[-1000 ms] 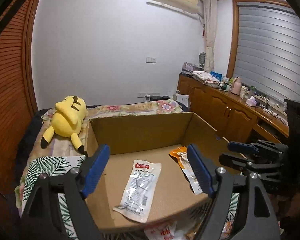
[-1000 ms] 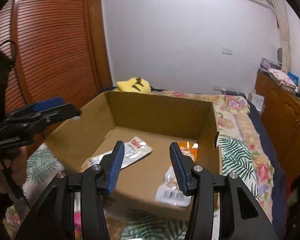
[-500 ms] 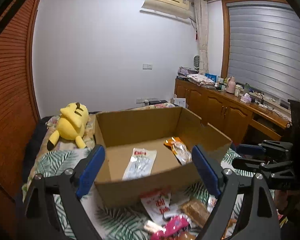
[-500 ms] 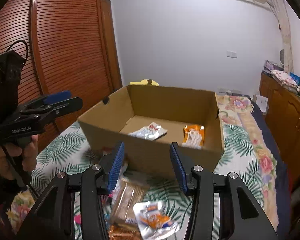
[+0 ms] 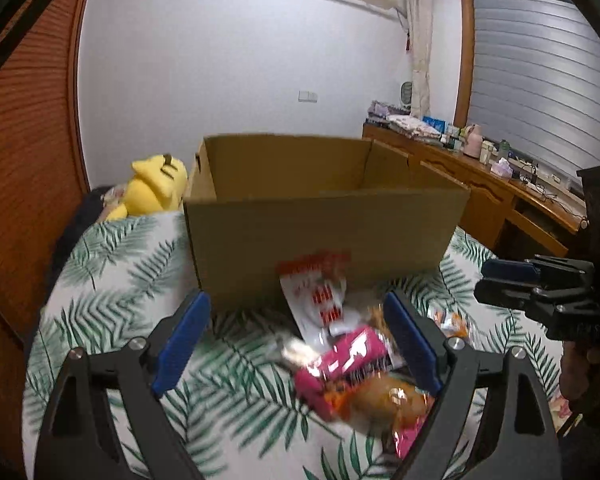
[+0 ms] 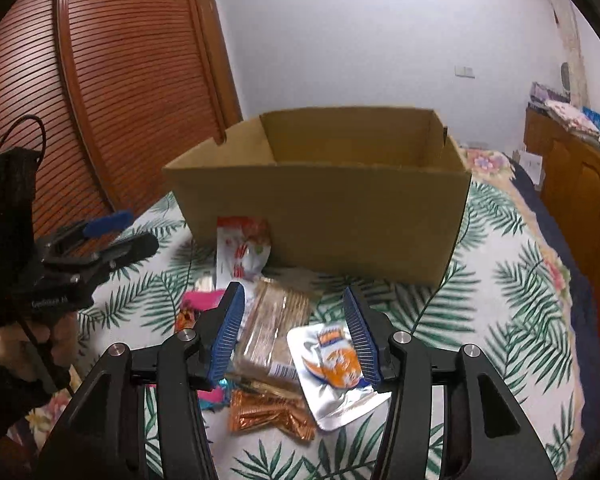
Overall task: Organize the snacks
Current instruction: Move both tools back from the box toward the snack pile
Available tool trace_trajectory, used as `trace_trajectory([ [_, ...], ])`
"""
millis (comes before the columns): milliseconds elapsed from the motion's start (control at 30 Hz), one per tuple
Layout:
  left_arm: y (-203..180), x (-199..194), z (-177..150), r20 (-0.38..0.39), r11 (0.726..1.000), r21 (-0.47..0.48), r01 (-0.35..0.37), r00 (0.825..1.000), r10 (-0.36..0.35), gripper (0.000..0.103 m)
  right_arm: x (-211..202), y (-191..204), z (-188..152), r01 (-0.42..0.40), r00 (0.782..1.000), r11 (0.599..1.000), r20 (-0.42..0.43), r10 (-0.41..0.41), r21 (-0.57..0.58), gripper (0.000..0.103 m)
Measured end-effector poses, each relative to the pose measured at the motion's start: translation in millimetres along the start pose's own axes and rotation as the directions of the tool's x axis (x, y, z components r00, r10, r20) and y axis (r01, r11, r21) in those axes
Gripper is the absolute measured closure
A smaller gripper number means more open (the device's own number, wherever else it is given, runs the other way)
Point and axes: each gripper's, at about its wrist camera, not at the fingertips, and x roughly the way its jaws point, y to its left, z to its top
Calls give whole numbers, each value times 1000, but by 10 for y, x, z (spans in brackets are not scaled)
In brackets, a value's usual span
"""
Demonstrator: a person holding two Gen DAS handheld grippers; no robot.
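A brown cardboard box stands open-topped on the leaf-print bedspread; its inside is hidden from here. Loose snacks lie in front of it: a red-and-white packet, a pink packet, a cracker pack, a silver pouch with orange print and a copper wrapper. My left gripper hangs open and empty over the pile. My right gripper hovers over the cracker pack and silver pouch; its jaws are opening and grip nothing.
A yellow plush toy lies left of the box. Wooden cabinets with clutter on top run along the right. A slatted wooden door stands to the left. A hand holds the left gripper's handle.
Both grippers have drawn back from above the box and sunk lower. The box's floor and its packets have gone out of sight; the snack pile in front has come into view.
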Motion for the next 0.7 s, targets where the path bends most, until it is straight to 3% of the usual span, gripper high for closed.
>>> trace_trajectory([
  [367,-154,2,-320,-64,1000,-14,11,998,-12,14,259,-208,-269,58,991,998,-120,-59,-11,50],
  [600,-146,145,-431,-99,999,-47,14,995,-19,14,423,-298,-351,41,981,998,-185,-49,-47,33],
  [700,-157,178,-443,-109,998,-56,20,994,-26,14,476,-368,-358,32,978,999,-206,-40,-43,32],
])
